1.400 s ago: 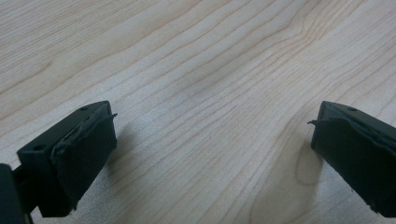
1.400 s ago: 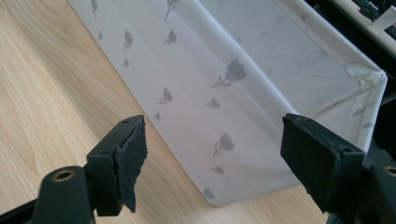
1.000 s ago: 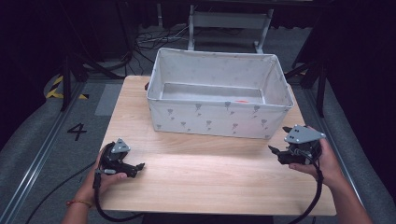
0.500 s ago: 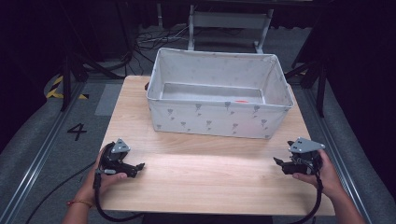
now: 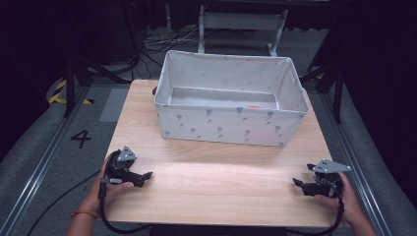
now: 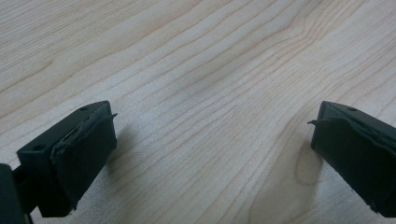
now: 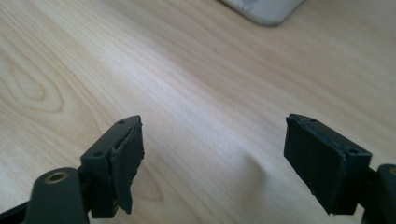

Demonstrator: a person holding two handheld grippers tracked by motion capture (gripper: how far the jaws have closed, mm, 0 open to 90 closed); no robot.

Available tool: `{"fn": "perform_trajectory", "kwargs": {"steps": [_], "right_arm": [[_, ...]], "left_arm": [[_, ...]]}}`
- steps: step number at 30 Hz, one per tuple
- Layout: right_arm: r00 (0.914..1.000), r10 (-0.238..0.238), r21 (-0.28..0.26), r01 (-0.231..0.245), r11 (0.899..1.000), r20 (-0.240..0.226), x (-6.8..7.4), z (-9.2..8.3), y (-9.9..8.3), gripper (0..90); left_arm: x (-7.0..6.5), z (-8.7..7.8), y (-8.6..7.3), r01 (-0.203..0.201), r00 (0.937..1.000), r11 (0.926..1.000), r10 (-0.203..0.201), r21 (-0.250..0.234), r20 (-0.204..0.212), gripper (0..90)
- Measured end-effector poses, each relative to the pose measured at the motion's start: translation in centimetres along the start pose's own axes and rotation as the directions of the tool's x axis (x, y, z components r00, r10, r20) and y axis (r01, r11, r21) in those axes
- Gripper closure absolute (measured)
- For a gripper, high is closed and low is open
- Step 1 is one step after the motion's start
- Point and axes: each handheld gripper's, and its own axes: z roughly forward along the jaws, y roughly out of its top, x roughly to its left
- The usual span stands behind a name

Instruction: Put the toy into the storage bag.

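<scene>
A white fabric bin [image 5: 221, 129] with small grey marks stands on the far half of the wooden table [image 5: 221, 187]; a small red thing [image 5: 254, 106] lies on its floor. My left gripper [image 5: 145, 175] rests low over the table's front left, held by a hand, its jaws wide apart with only bare wood [image 6: 210, 116] between them. My right gripper [image 5: 296, 183] sits at the front right, also in a hand and open, with wood [image 7: 210, 130] between its jaws. A corner of the bin [image 7: 264, 9] shows at the top of the right gripper view.
Dark floor with cables [image 5: 162, 42] and a metal frame [image 5: 241, 22] lies behind the table. A grey floor strip carries the number 4 [image 5: 81, 138] at the left. Black cables trail from both grippers off the table's front edge.
My right gripper has come down and toward the front edge, settling low over the table. The left gripper has stayed in place.
</scene>
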Motion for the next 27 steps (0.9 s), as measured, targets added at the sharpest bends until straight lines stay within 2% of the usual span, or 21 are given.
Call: {"fn": "perform_trajectory", "kwargs": {"steps": [2, 6, 8, 25, 27], "right_arm": [[0.9998, 0.017, -0.004, -0.017, 1.000, 0.009, -0.1, -0.1, -0.7, 19.5], [0.9922, 0.117, -0.036, -0.118, 0.992, -0.043, -0.8, -0.2, -1.9, 18.1], [0.9904, 0.135, -0.035, -0.136, 0.990, -0.029, -0.9, -0.2, -1.9, 18.0], [0.9904, 0.136, -0.030, -0.137, 0.990, -0.022, -0.9, -0.1, -1.9, 15.9], [0.9904, 0.136, -0.029, -0.137, 0.990, -0.022, -0.9, -0.1, -1.9, 15.8]], "left_arm": [[0.0, 0.0, 0.0, 0.000, 1.0000, 1.0000, 0.000, 0.000, 0.000, 0.4], [0.0, 0.0, 0.0, 0.000, 1.0000, 1.0000, 0.000, 0.001, 0.001, 0.4], [0.0, 0.0, 0.0, 0.000, 1.0000, 1.0000, 0.000, 0.001, 0.001, 0.4], [0.0, 0.0, 0.0, 0.005, 1.0000, 1.0000, -0.005, 0.008, 0.009, 0.2], [0.1, 0.0, 0.0, -0.004, 1.0000, 1.0000, 0.004, 0.002, 0.005, 0.2]]}}
